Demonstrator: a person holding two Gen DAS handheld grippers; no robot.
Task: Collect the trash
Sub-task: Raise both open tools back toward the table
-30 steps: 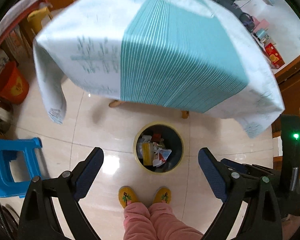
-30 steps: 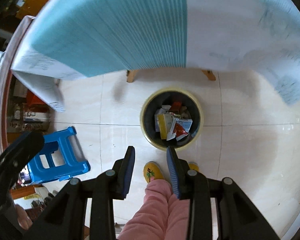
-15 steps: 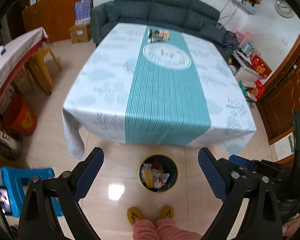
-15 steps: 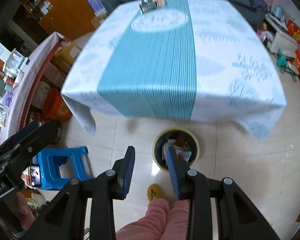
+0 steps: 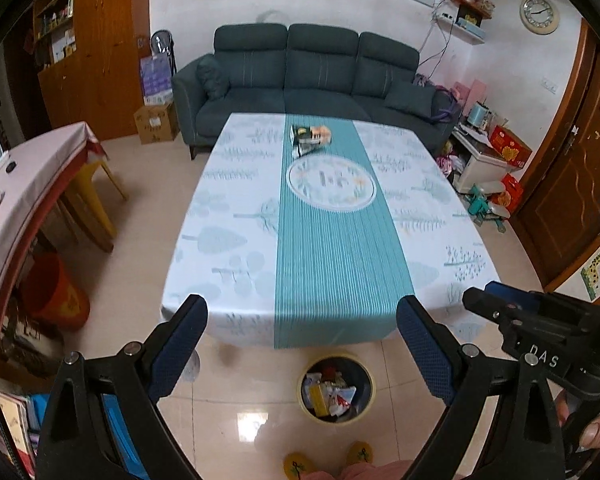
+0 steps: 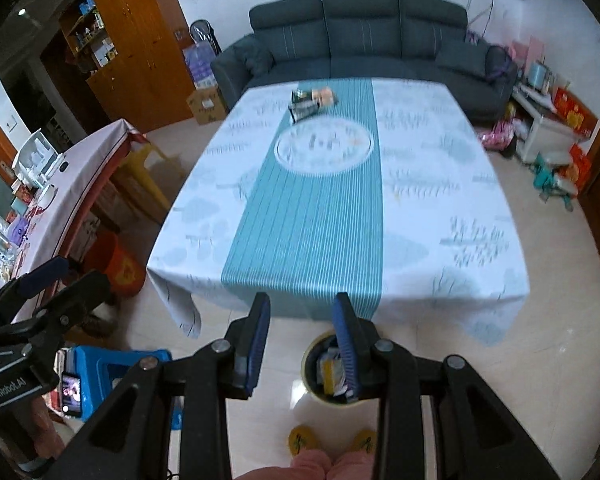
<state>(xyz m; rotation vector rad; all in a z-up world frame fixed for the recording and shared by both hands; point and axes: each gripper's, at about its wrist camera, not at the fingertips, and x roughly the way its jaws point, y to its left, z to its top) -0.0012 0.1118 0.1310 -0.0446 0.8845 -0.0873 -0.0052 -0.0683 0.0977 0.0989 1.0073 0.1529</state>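
Note:
A round bin [image 5: 336,390] with a yellow rim stands on the floor in front of the table; it holds several wrappers and also shows in the right wrist view [image 6: 328,368]. Wrappers and packets [image 5: 310,136] lie at the far end of the table [image 5: 228,240] on the teal runner, seen too in the right wrist view [image 6: 312,102]. My left gripper [image 5: 302,320] is wide open and empty, held high before the table's near edge. My right gripper [image 6: 302,316] is partly open and empty, above the bin.
A dark sofa [image 5: 308,68] stands behind the table. A side table with a pink cloth [image 5: 24,184] and a yellow chair [image 5: 96,196] are at the left. A blue stool [image 6: 112,364] and an orange bucket [image 5: 56,292] are on the floor at left. My feet in yellow slippers [image 5: 296,464] are below.
Both grippers have risen and tilted up from looking down at the bin to looking across the table toward the sofa. The jaws have kept their openings.

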